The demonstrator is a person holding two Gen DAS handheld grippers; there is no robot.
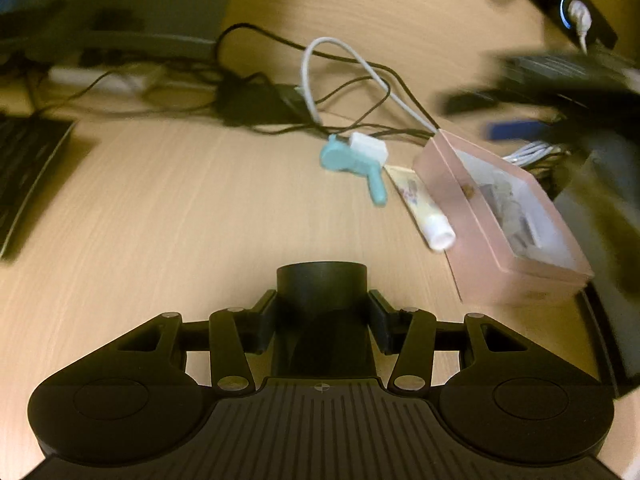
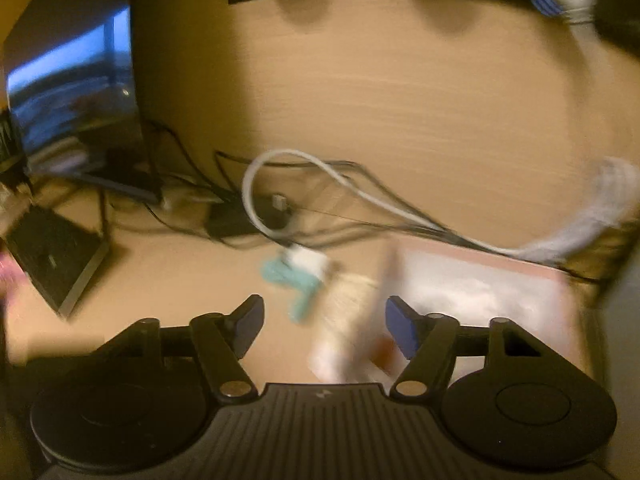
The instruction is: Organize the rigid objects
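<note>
Nearest the left wrist camera, the left gripper (image 1: pixel 321 300) held a black cylinder (image 1: pixel 321 286), its jaws pinching the piece from both sides above the bare wooden desk (image 1: pixel 160 208). Beyond it and to the right lay a pink box (image 1: pixel 472 240), open at the top, with small items inside that were too blurred to name. A white tube (image 1: pixel 424 210) rested against the box's left wall, its cap pointing toward the camera. Just past the tube sat a teal plastic piece (image 1: pixel 348 160) touching a small white block (image 1: pixel 370 146). Farther back ran a tangle of black cables (image 1: pixel 360 92) and a looped white cable (image 1: pixel 320 68), with a dark keyboard (image 1: pixel 28 168) at the left edge. In the right wrist view, heavily blurred, the right gripper (image 2: pixel 324 326) hung with its fingers (image 2: pixel 402 326) spread apart and nothing between them; beneath and beyond the gap lay the tube and the pink box, with the teal piece a little farther off. A lit screen (image 2: pixel 72 88) stood at the far left.
</note>
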